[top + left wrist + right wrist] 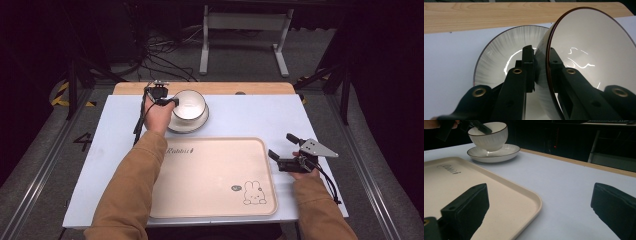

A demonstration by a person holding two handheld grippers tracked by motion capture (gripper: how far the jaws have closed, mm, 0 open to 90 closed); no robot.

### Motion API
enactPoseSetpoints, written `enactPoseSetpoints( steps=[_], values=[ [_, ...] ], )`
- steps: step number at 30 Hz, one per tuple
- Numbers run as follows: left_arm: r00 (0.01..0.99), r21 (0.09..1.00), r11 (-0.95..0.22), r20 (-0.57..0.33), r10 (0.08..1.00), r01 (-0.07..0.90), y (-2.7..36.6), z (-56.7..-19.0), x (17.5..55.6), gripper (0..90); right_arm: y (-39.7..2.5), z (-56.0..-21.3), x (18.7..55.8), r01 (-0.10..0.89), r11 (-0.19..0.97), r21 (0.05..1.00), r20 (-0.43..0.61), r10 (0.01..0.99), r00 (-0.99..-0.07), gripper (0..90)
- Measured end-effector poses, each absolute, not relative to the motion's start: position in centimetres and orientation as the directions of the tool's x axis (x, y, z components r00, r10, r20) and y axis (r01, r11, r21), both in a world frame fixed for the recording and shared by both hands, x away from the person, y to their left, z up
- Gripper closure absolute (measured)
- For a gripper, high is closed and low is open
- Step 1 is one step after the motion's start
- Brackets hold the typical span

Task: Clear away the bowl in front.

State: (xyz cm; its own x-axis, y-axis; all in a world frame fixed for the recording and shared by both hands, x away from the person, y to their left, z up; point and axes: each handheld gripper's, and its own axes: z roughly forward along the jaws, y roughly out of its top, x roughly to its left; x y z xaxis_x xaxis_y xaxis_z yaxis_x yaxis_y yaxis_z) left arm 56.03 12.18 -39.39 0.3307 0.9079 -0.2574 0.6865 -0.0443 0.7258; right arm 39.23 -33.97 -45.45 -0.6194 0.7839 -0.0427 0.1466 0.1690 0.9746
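A white bowl (pixel 189 102) with a dark rim stands on a white ribbed plate (pixel 200 123) at the back of the table, left of centre. My left gripper (pixel 170 102) is shut on the bowl's left rim, one jaw inside and one outside. In the left gripper view the bowl (pixel 591 50) tilts over the plate (pixel 499 55), with my left gripper (pixel 541 62) pinching its wall. From the right gripper view the bowl (pixel 489 137) seems lifted slightly off the plate (pixel 496 153). My right gripper (pixel 281 146) is open beside the beige tray (pixel 210 175), at its right edge.
The beige tray (pixel 474 190) with a rabbit drawing lies at the front centre of the pale blue table (pixel 250 115). A wooden strip (pixel 250 88) runs along the table's far edge. Beyond it stand a white frame and cables on the floor.
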Motion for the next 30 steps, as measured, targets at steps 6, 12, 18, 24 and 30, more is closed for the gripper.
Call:
enactPoseSetpoints(
  steps=[6, 12, 18, 24, 30],
  values=[
    [0.338, 0.724, -0.060, -0.246, 0.908, 0.687, 12.2, -38.9, 55.6, 81.3, -34.0, -45.4, 39.2, 0.147, 0.169, 0.975, -0.043, 0.784, -0.619, 2.3],
    [0.348, 0.722, -0.070, -0.245, 0.905, 0.688, 12.4, -38.2, 55.2, 81.4, -34.0, -45.4, 39.2, 0.147, 0.168, 0.975, -0.042, 0.784, -0.619, 2.3],
    [0.389, 0.721, -0.106, -0.238, 0.890, 0.685, 12.7, -37.3, 54.2, 81.4, -34.0, -45.5, 39.2, 0.147, 0.168, 0.975, -0.042, 0.784, -0.619, 2.3],
    [0.442, 0.725, -0.142, -0.242, 0.864, 0.674, 13.0, -36.0, 52.7, 81.5, -34.0, -45.4, 39.2, 0.147, 0.169, 0.975, -0.043, 0.785, -0.618, 2.4],
    [0.480, 0.732, -0.164, -0.244, 0.843, 0.661, 13.1, -35.4, 51.5, 81.4, -34.0, -45.5, 39.2, 0.147, 0.169, 0.975, -0.044, 0.786, -0.617, 2.3]
  ],
)
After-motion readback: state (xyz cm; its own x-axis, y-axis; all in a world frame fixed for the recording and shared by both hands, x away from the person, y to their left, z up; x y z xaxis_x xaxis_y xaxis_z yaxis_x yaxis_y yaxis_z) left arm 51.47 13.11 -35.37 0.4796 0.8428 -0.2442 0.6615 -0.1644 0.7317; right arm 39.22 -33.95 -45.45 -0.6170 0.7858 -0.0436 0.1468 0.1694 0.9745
